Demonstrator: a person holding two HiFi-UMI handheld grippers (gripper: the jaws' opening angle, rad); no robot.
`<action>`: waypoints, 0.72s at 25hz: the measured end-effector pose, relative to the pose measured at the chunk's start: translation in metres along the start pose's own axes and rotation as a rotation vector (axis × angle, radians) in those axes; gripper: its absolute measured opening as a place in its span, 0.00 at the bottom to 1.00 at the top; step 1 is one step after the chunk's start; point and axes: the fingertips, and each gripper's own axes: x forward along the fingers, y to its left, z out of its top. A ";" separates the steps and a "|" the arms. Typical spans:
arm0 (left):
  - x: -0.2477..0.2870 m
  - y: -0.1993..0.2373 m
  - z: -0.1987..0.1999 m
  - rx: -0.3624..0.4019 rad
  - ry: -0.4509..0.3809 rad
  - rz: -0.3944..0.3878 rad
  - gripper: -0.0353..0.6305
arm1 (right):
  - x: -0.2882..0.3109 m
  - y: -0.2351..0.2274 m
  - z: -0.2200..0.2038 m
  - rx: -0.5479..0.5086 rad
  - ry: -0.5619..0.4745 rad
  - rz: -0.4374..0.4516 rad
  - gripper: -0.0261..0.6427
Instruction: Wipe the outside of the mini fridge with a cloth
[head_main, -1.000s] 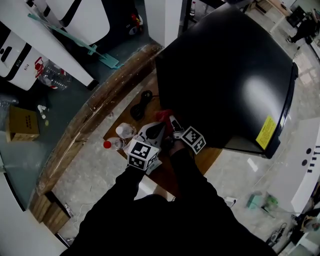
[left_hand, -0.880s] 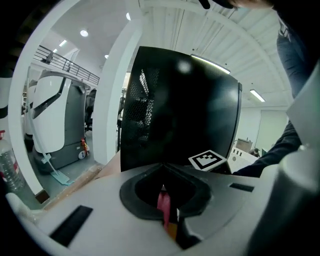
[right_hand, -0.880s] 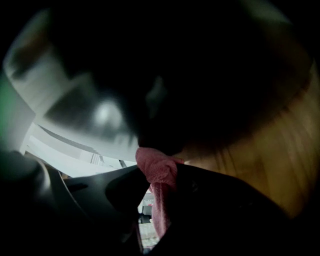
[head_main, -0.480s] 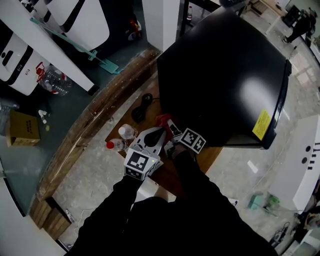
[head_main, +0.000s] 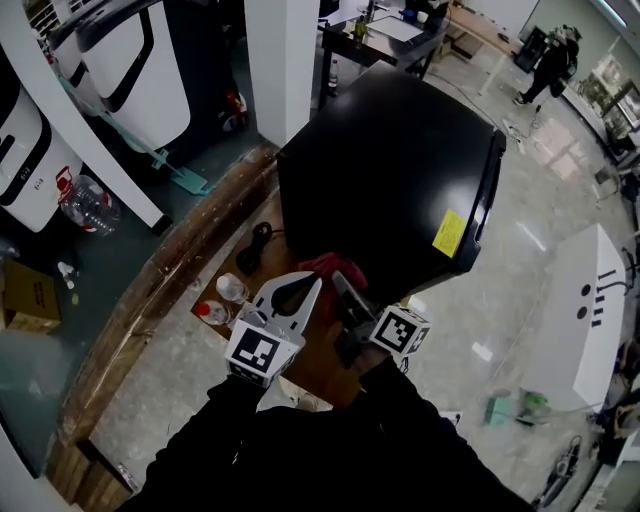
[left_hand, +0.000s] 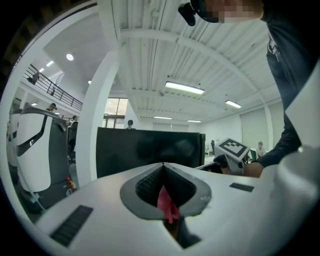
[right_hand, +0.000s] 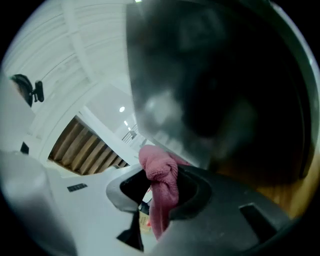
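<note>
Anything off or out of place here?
Nothing spilled or damaged. Odd bit: the left tool and right tool both pinch the one red cloth. Two bottles seem to lie loose beside the mini fridge.

Mini fridge (head_main: 390, 170): glossy black box, door shut, upright on a wooden board (head_main: 305, 365), yellow sticker (head_main: 449, 233) on its near-right face. Cloth (head_main: 322, 266): small, red-pink, knit texture, bunched at the fridge's lower near corner. Touching the black side or just off it, can't tell. Pinched by both: left gripper (head_main: 312, 284) jaws closed on a thin tag of it, right gripper (head_main: 340, 280) clamped on a knotted wad that hangs down between its jaws
</note>
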 end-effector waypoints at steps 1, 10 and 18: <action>0.002 -0.008 0.011 0.003 -0.019 -0.013 0.06 | -0.009 0.011 0.012 -0.029 -0.016 0.003 0.20; 0.035 -0.058 0.060 0.059 -0.119 -0.098 0.06 | -0.058 0.038 0.098 0.023 -0.156 0.052 0.20; 0.062 -0.067 0.052 0.132 -0.075 -0.086 0.06 | -0.070 0.006 0.105 0.200 -0.149 0.059 0.20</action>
